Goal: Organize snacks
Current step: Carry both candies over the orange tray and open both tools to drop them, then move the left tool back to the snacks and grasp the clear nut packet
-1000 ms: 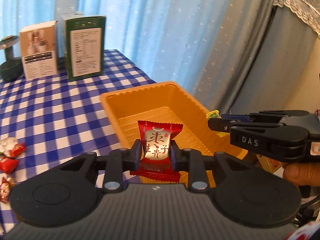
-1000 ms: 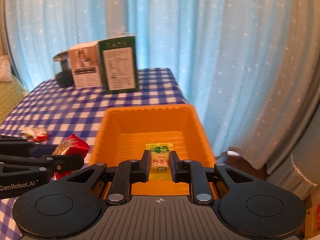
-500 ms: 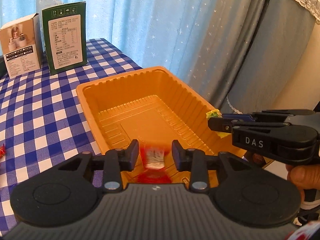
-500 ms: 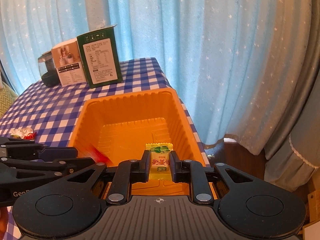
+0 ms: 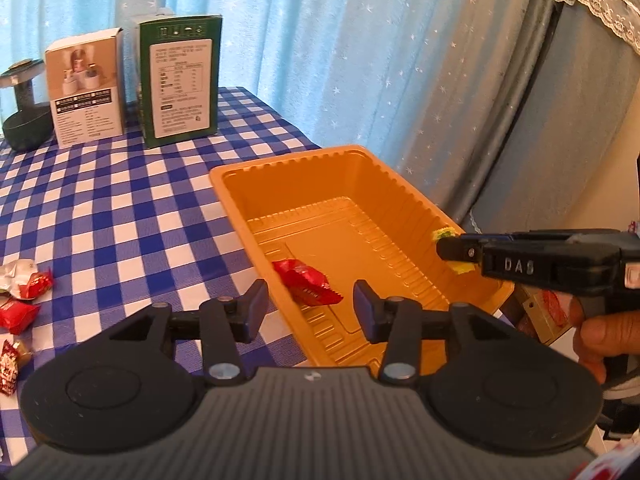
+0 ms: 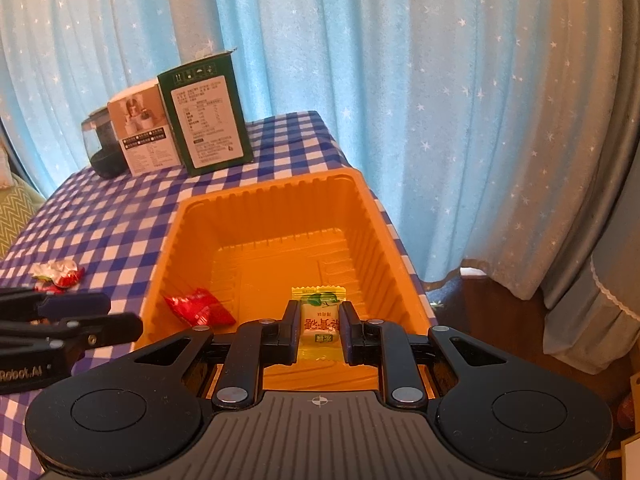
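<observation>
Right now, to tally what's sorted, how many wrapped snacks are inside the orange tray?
1: a red snack lies on the floor of the orange tray. The yellow snack is held above it in the right gripper's jaws. Nothing seems hidden.

Left gripper (image 5: 307, 304) jaws opening, nothing between; right gripper (image 6: 319, 326) clamped.

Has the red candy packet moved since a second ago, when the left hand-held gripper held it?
Yes. The red candy packet has dropped out of the opening left hand-held gripper and now lies on the floor of the orange tray, near its left wall.
</observation>
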`<state>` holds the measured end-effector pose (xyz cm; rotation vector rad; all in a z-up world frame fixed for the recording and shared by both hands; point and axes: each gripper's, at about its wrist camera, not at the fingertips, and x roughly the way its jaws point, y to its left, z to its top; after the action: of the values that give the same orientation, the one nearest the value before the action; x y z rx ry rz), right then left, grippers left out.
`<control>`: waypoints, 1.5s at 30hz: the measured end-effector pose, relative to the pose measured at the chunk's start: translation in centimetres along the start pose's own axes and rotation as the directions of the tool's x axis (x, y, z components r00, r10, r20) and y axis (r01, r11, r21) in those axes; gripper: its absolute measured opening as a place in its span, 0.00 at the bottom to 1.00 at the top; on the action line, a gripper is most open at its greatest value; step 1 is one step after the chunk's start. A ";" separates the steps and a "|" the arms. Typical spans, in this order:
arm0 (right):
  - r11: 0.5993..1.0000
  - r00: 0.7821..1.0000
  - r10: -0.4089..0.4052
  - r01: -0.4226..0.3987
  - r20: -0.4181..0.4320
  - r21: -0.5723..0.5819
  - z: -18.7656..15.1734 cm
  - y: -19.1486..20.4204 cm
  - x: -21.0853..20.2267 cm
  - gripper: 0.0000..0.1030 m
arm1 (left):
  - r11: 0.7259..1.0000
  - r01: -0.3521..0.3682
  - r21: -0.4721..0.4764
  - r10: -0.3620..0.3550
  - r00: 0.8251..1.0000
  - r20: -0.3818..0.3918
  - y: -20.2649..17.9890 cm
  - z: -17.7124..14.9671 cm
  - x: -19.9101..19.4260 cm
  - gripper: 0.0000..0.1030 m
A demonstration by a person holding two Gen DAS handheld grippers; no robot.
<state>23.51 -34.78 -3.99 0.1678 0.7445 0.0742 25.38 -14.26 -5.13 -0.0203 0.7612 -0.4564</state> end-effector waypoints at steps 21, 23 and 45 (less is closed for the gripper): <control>0.999 0.998 0.033 -0.034 0.060 0.008 1.5 6.1 -6.3 0.66 | 0.990 -0.105 -0.099 0.112 0.992 0.058 5.0 -3.4 -8.9 0.53; 0.998 0.997 0.059 -0.059 0.055 -0.004 1.2 7.6 -6.8 0.67 | 0.986 -0.122 -0.110 0.129 0.990 0.064 5.6 -3.8 -10.2 0.55; 0.964 0.968 0.245 -0.249 -0.053 -0.095 -4.1 20.5 -4.7 0.67 | 0.900 -0.356 -0.251 0.373 0.928 0.021 16.3 -10.8 -19.6 0.64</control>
<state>17.16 -14.64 -0.13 0.1624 0.7562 0.3540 12.14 10.02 -3.01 -0.1201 0.7296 -0.0016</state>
